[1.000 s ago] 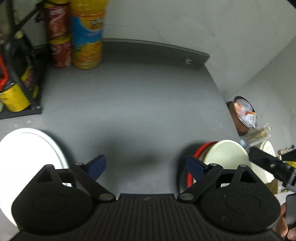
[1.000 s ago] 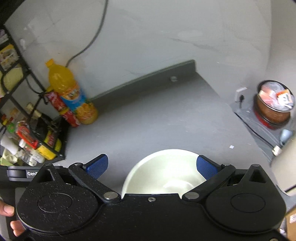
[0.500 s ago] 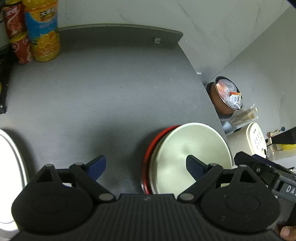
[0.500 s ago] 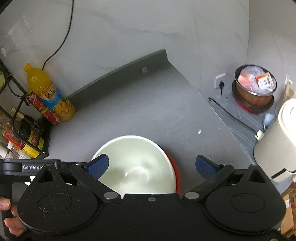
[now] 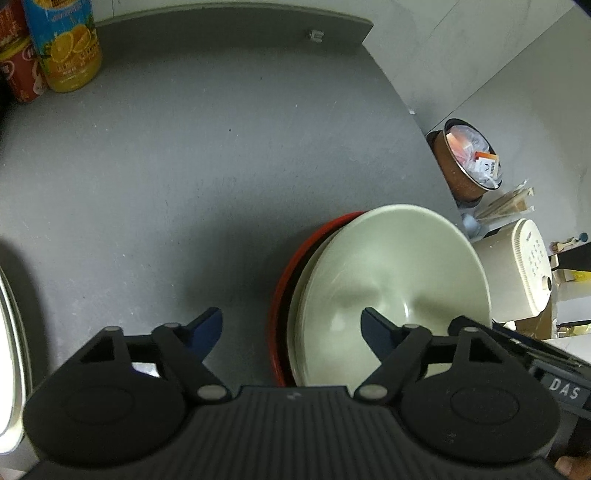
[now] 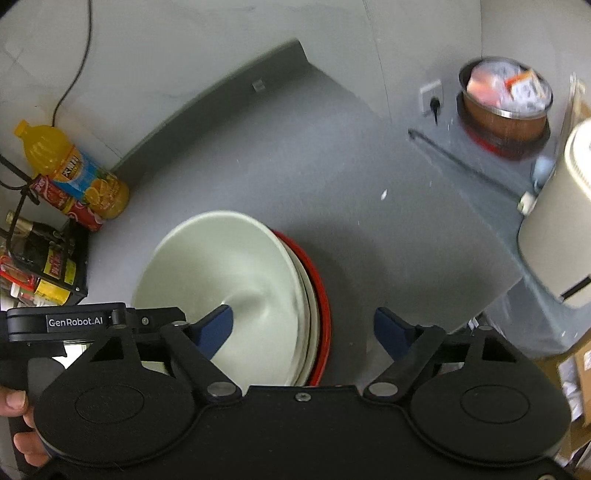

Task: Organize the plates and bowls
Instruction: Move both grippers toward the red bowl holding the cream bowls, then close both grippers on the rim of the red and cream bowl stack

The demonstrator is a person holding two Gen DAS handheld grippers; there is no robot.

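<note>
At lower centre of both views, pale green bowl [image 5: 388, 280] sits nested on red plate [image 6: 320, 295]; left gripper [image 5: 291, 325] and right gripper [image 6: 303, 325] both spread apart, empty.

I see glossy smooth pale-green ceramic-looking bowl [image 5: 391, 266] on glossy red plate [image 5: 295, 258]; matt grey countertop [image 5: 184, 155], faintly speckled.

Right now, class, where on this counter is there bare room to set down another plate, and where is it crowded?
Free: the wide grey counter between the juice bottle, the back ledge and the stacked bowls. Crowded: the far left corner by the bottle, cans and rack, and the right edge, where the stack sits.
</note>
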